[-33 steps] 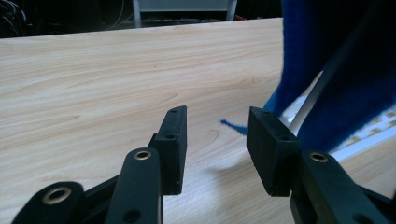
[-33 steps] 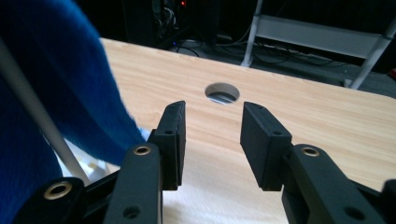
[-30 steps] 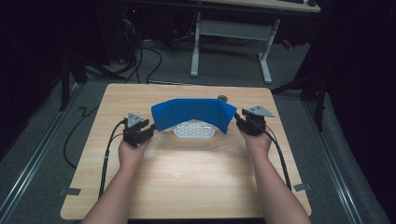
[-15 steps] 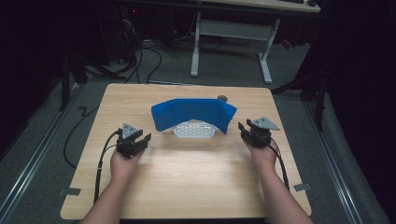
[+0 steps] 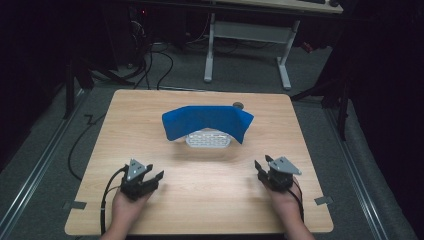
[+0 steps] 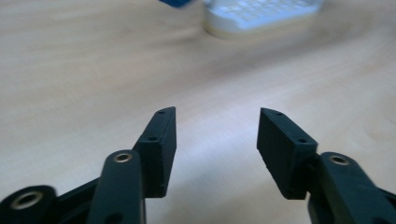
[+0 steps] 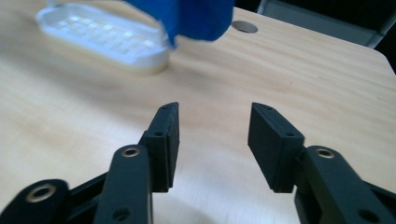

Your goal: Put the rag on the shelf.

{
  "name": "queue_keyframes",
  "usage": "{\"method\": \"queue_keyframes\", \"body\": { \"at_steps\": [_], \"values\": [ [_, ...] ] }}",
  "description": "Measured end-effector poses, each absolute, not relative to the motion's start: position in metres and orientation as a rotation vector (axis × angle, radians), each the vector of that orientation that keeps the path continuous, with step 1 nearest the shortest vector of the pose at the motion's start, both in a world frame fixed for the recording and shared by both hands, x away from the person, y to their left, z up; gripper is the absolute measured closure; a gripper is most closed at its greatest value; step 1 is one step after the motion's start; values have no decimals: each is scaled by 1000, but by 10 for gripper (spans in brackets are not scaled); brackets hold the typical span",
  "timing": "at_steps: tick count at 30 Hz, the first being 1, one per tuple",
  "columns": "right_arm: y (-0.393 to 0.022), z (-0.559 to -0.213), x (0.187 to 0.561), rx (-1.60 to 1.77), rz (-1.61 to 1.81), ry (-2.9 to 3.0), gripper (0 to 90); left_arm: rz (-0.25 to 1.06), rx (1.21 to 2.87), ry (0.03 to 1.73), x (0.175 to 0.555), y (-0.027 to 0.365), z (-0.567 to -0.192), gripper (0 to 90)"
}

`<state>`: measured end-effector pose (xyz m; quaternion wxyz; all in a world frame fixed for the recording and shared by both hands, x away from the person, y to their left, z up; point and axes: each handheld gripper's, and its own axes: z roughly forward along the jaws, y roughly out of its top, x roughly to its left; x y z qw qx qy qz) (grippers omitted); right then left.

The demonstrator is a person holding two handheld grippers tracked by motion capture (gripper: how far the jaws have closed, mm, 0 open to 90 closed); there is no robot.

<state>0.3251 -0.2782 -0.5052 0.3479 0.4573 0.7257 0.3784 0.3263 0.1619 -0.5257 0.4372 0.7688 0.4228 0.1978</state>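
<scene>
A blue cloth was seen draped in an arch over a white perforated basket at the middle of the wooden table, toward its far half, with its left and right ends hanging down beside the basket. The left gripper was held near the table's near-left edge and the right gripper near its near-right edge, both well apart from the cloth. The jaws of each had just been opening and stood apart, with nothing between them but bare tabletop, as was confirmed in the left gripper view and in the right gripper view. The cloth was judged to be light, soft and limp, though it kept a loose curve where it was carried by the basket; it would be expected to sag and fold once lifted and to slide easily off the smooth plastic. No fragility was suspected. The basket looked light and stiff, so it could be dragged or tipped if the cloth were pulled sideways rather than upward. Hold would best be taken at the two hanging ends, one at the left and one at the right, where an edge stood free of the basket and could be pinched between the pads. A small round dark fitting lay in the table just beyond the cloth.
</scene>
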Motion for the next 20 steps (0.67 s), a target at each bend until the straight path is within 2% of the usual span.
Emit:
{"method": "queue_keyframes", "body": {
  "at_steps": [1,5,13,20],
  "values": [
    [-280,-509,309,1200,985,1894,508,472,1953,1038,311,158,-527,469],
    [-277,-509,281,1171,957,1936,490,511,1958,978,296,152,-521,443],
    [-271,-515,286,1149,956,1986,464,480,2024,949,305,139,-527,426],
    [-275,-516,288,1168,970,1985,464,464,2010,979,307,146,-528,426]
  ]
}}
